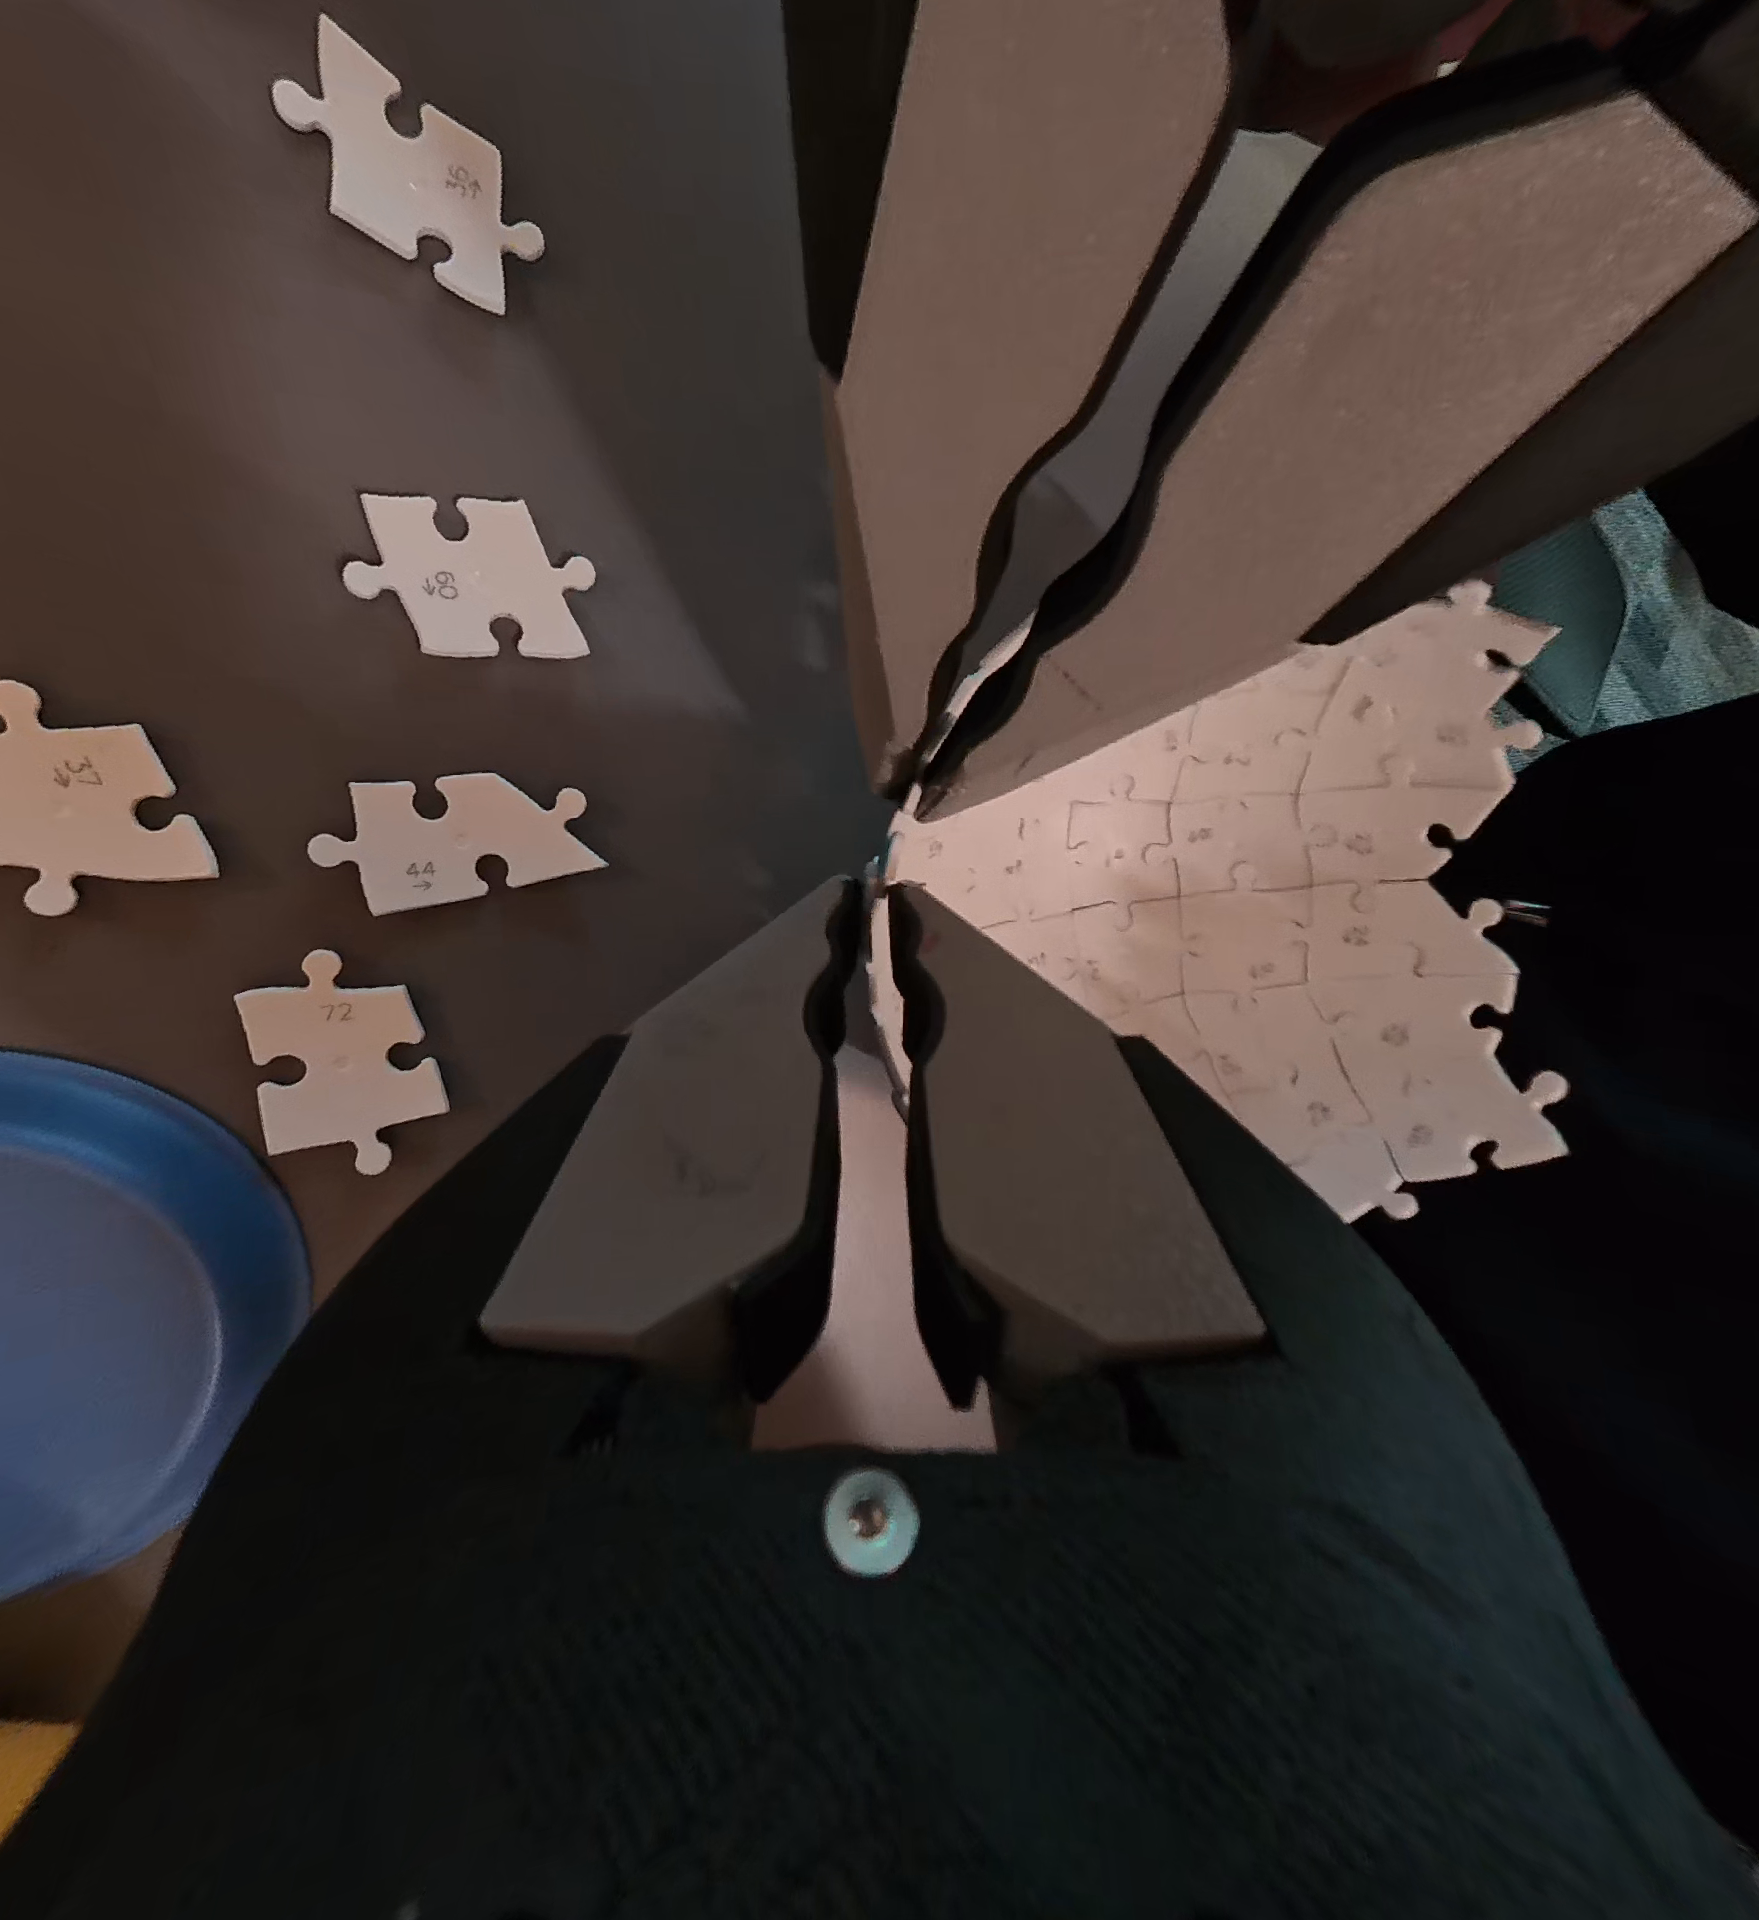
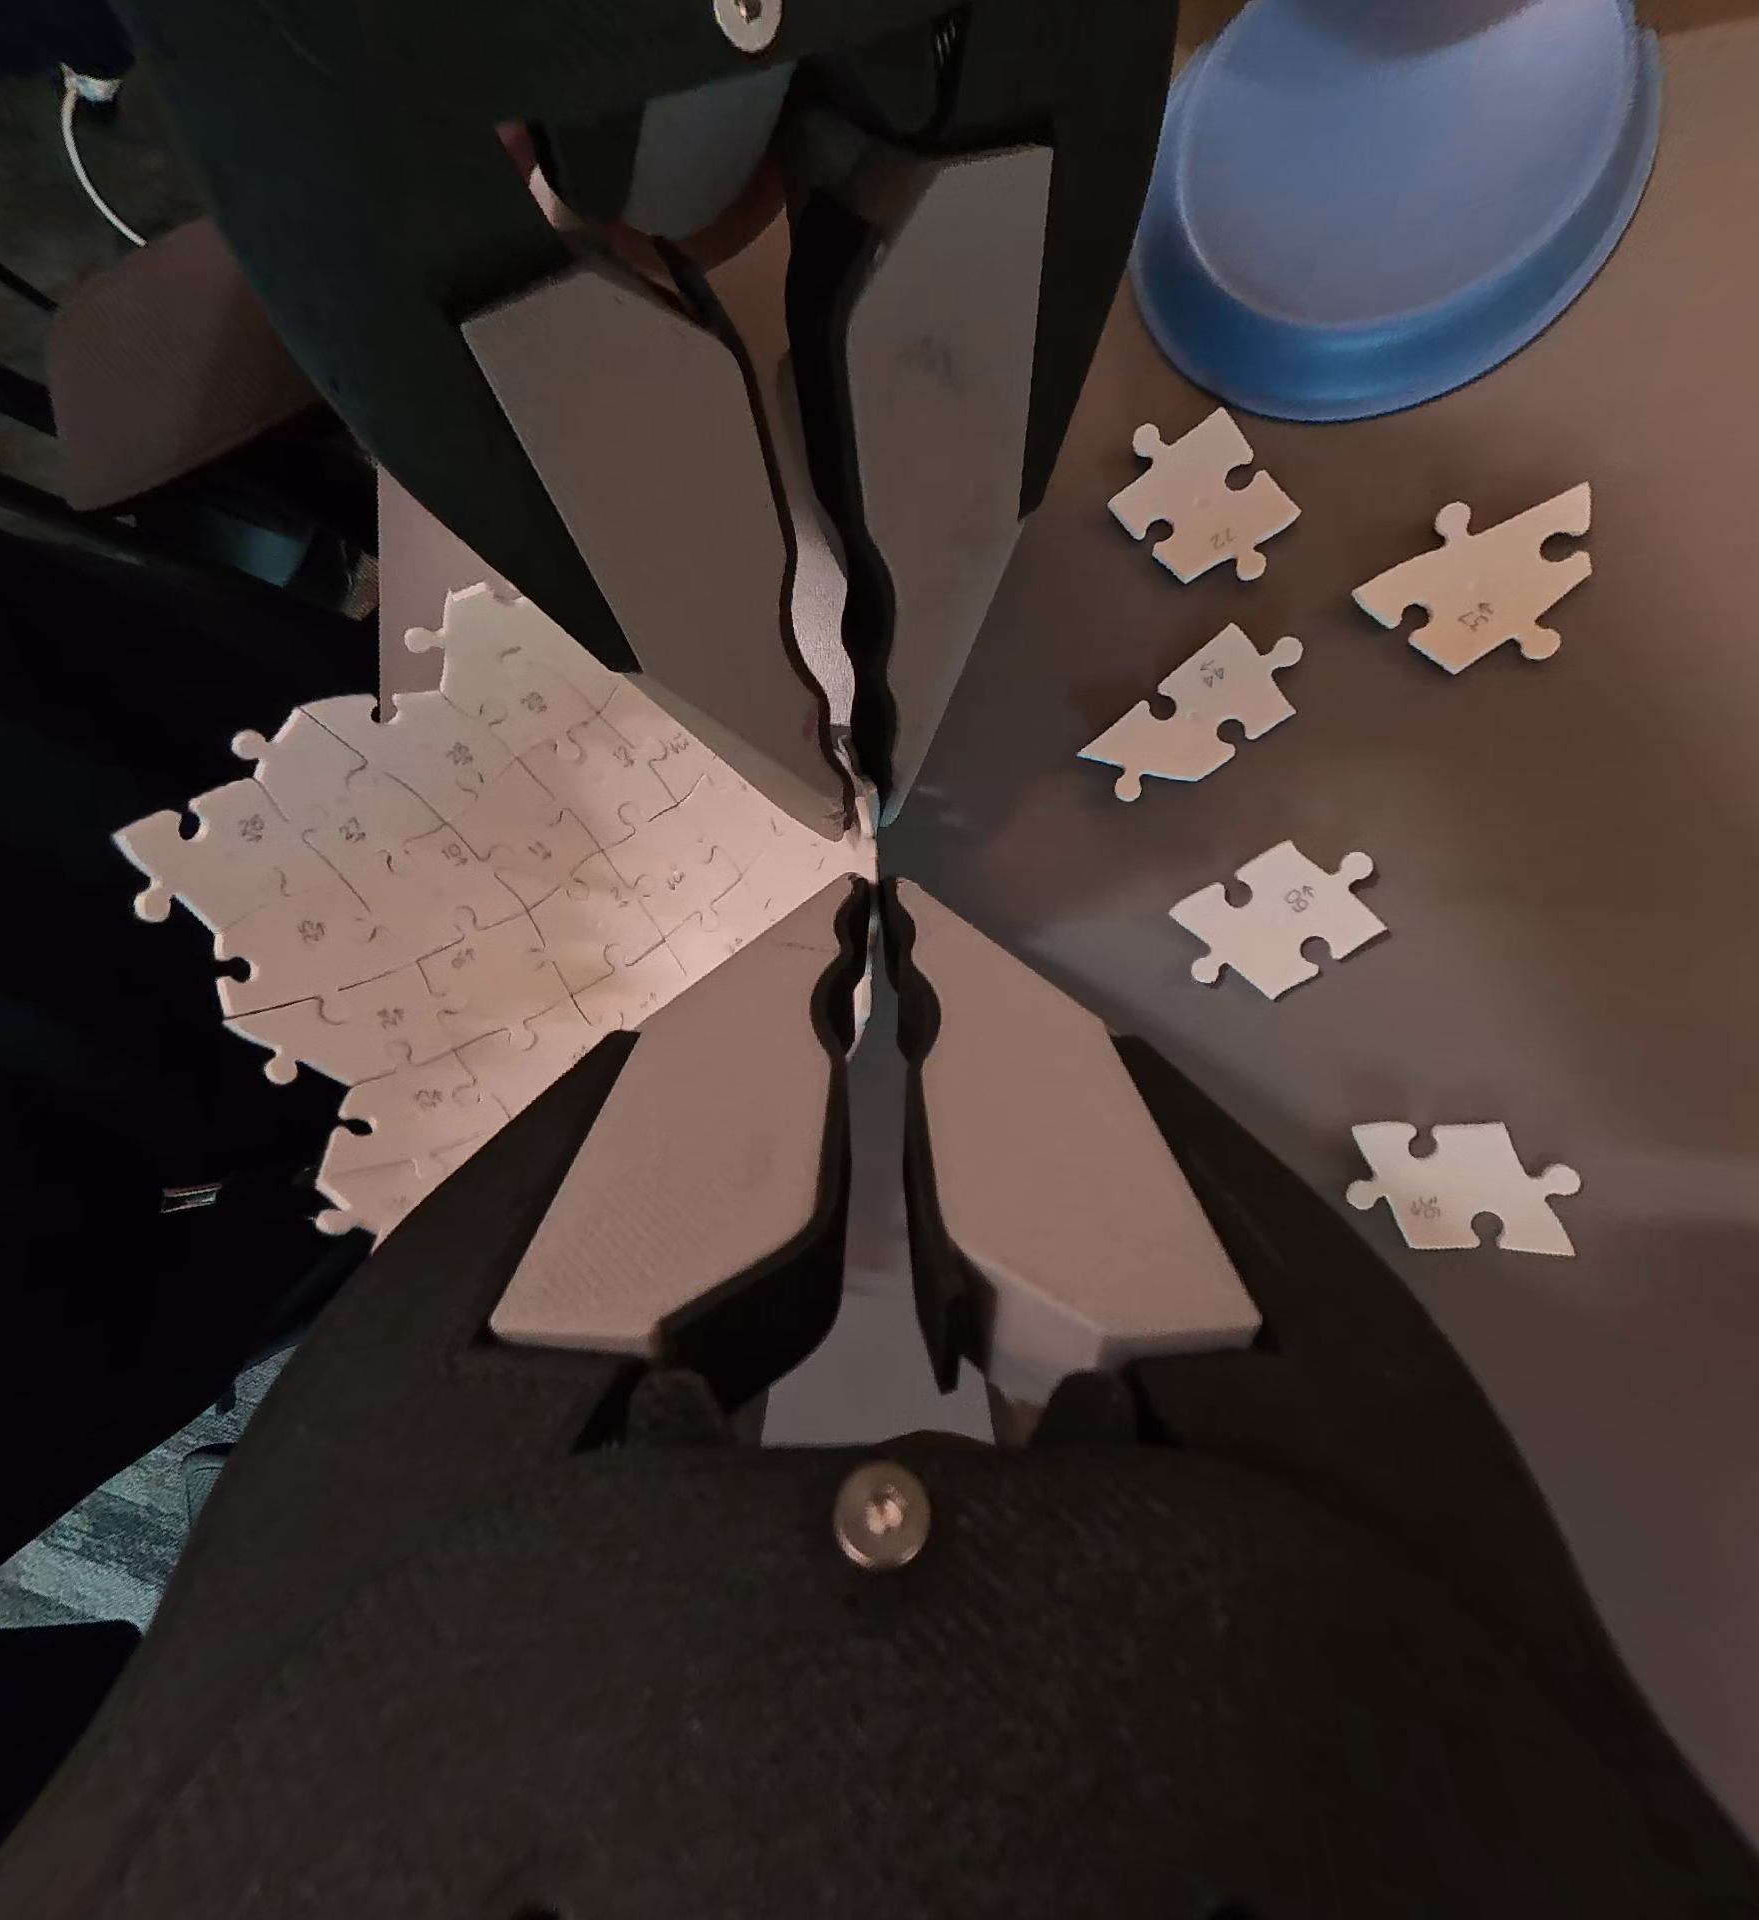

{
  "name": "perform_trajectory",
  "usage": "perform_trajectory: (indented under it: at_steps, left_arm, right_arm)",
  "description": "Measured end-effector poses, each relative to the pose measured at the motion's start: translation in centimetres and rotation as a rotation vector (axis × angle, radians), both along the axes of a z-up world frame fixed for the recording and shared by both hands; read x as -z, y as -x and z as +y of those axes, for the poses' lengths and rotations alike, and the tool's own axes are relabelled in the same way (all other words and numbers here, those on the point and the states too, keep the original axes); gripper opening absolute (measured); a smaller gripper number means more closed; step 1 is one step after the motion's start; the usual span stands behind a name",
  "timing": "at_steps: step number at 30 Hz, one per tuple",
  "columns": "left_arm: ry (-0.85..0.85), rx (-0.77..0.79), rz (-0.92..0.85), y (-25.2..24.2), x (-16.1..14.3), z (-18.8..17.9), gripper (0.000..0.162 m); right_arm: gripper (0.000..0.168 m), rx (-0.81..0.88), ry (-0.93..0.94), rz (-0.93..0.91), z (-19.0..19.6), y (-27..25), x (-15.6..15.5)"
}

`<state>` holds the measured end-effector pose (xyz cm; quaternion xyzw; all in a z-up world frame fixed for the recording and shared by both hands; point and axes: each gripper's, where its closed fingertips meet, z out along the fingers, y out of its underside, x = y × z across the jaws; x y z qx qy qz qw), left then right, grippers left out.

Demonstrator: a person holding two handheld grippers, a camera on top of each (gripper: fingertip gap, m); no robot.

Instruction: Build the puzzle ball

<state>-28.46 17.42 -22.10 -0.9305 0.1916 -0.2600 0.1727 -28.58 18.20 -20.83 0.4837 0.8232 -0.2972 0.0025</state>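
The left gripper (image 1: pixel 880 894) and right gripper (image 2: pixel 875 883) meet tip to tip, both jaws pinched tight on the edge of the joined puzzle sheet (image 1: pixel 1270 935), which hangs beside them. If either squeezes or twists, the pieces could pop apart.

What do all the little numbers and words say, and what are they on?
I won't read writing out; here is where it sits.
On each of the loose puzzle pieces: one small printed mark.
On the joined puzzle sheet: a mark on every piece, mostly blurred.
On the blue dish: none visible.
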Motion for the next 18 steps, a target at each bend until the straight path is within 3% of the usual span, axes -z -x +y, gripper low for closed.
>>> perform_trajectory:
  at_steps: [18]
  left_arm:
    - [0.030,-0.025,-0.015,-0.06,0.08,0.06,0.001]
  right_arm:
    - [0.005,-0.051,-0.024,0.018,-0.14,-0.19,0.16]
